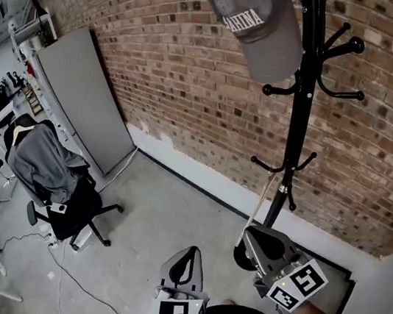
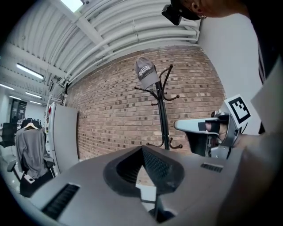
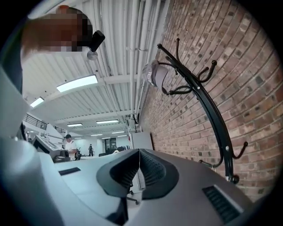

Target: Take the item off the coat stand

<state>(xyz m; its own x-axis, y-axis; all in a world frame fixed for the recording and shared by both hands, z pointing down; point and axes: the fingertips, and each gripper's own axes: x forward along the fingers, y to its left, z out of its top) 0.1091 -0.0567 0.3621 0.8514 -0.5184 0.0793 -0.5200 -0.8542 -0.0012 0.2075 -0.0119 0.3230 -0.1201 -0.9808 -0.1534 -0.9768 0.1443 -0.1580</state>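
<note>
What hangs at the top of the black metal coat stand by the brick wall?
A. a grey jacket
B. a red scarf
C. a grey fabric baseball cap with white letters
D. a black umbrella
C: the grey fabric baseball cap sits over an upper hook of the black metal coat stand, in front of the brick wall.

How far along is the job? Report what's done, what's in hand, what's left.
Done: nothing yet; the grey cap hangs on top of the black coat stand. In hand: nothing; the left gripper and right gripper sit low by the stand's base, fingers together, empty. Left: reach up, open, grip the cap, lift it off.
</note>
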